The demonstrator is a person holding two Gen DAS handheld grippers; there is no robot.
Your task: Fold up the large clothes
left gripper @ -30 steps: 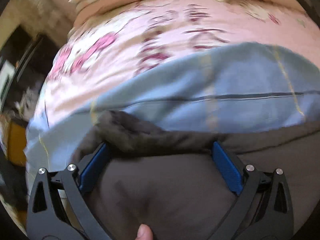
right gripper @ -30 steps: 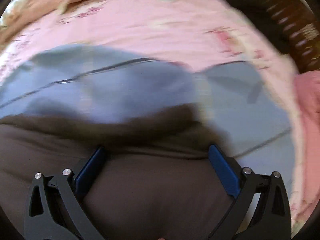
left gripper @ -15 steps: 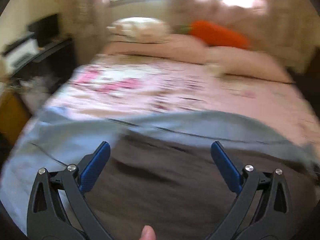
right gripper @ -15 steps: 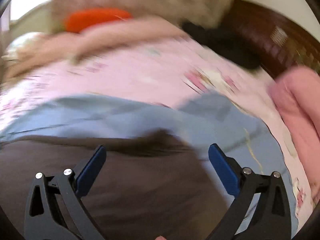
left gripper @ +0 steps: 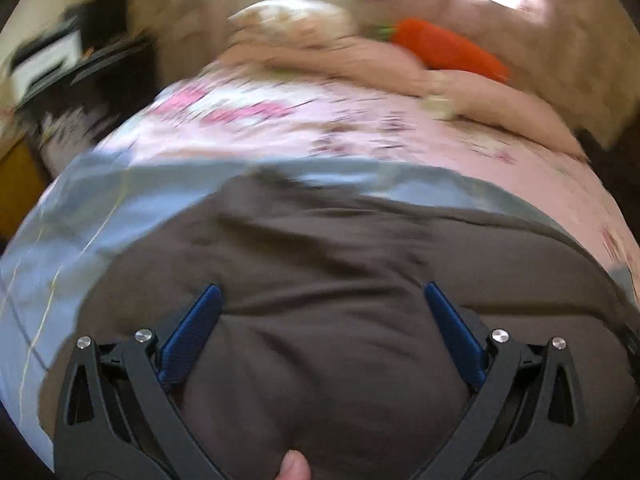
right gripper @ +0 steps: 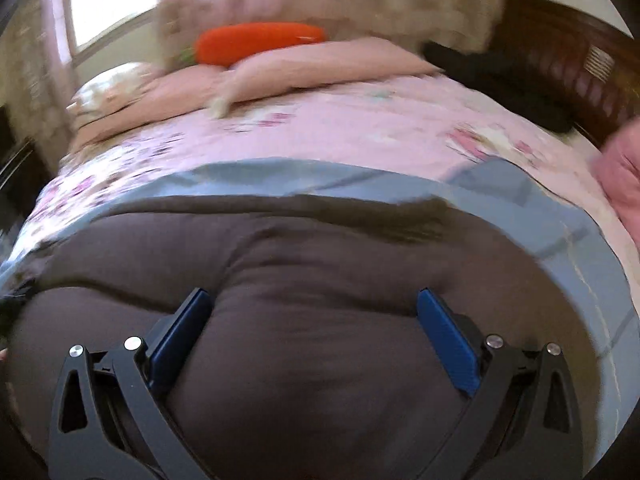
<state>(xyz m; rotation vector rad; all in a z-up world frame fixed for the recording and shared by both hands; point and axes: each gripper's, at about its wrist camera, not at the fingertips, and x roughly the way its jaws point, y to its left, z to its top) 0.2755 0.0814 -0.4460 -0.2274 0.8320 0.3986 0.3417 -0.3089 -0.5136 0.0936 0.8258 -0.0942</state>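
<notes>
Dark brown garment [left gripper: 320,280], rumpled, spread over pale blue cloth on bed; far edge blurred, possibly folded.

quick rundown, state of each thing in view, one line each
left gripper: open, empty, over the brown garment
right gripper: open, empty, over the same garment
brown garment: spread on the blue sheet, creased
blue sheet: lying on the pink bedspread
pink bedspread: laid over the bed
carrot pillow: lying by the pillows
</notes>
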